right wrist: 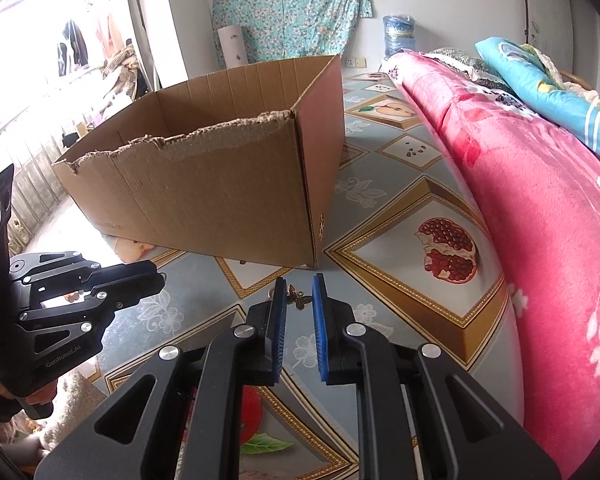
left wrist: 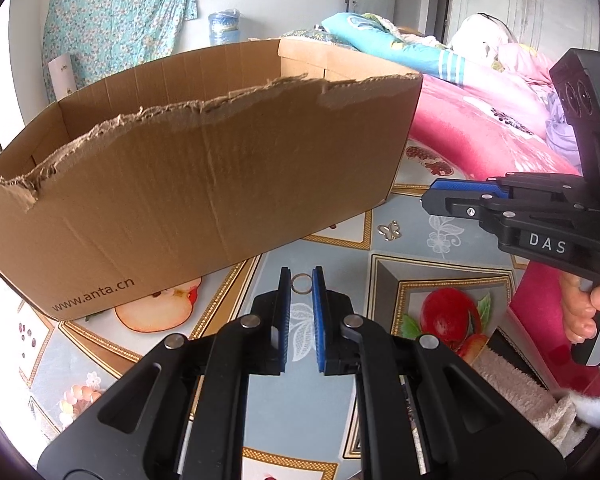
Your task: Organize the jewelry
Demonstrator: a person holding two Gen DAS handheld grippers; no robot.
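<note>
Cardboard box point(left wrist: 204, 184), torn along its near rim and open at the top, fills the left wrist view; it stands on a floor mat point(left wrist: 412, 248) printed with fruit, likely as the place to gather the jewelry. Just before the box, the left claw point(left wrist: 301, 280) points down at the mat, its blue pads narrowed to either side of a small metal ring point(left wrist: 301, 282). Whether the ring is pinched or merely framed cannot be told. To the right, the right claw point(left wrist: 436, 196) reaches in sideways, and a butterfly charm point(left wrist: 389, 231) appears on the mat below it.

Right wrist view: the right claw point(right wrist: 300, 294) is likewise narrow, with the bronze butterfly charm point(right wrist: 299, 297) between its pad tips, touching the left pad at least. The left claw point(right wrist: 156, 276) enters from the left. A pink blanket point(right wrist: 540, 208) borders the mat on the right.
</note>
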